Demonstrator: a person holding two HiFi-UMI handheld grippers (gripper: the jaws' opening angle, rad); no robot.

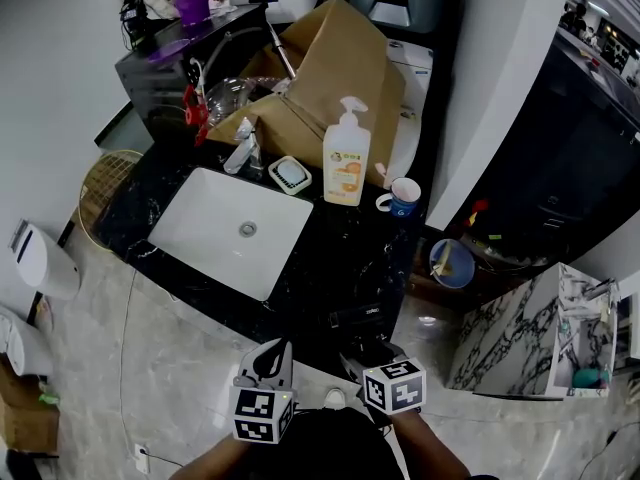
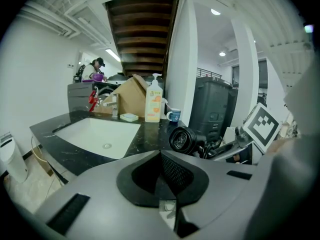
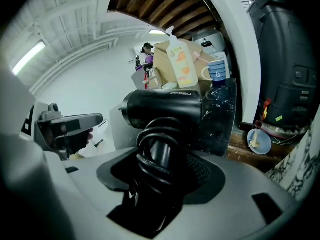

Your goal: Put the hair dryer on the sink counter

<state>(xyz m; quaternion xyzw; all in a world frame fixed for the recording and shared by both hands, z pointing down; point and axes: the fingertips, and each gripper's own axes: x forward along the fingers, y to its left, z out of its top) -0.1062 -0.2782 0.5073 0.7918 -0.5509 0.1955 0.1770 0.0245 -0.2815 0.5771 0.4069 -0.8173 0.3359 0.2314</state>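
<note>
Right gripper (image 3: 157, 166) clamped on the cord-wrapped handle of the hair dryer (image 3: 165, 109), at the desk's (image 1: 340, 258) front edge, near its right corner. Left gripper (image 2: 161, 174) jaws together, empty, just beside. Beyond: sink basin (image 1: 235, 228) left; soap bottle (image 1: 347, 156) and mug (image 1: 403, 197) toward back edge.

The black hair dryer (image 3: 162, 111) is standing handle-down in the right hand-held gripper (image 3: 155, 180), whose jaws are clamping its cord-wrapped handle. Its barrel is lying level at the near edge of the black marbled table (image 1: 340, 258), right of the white basin (image 1: 235, 230).
</note>
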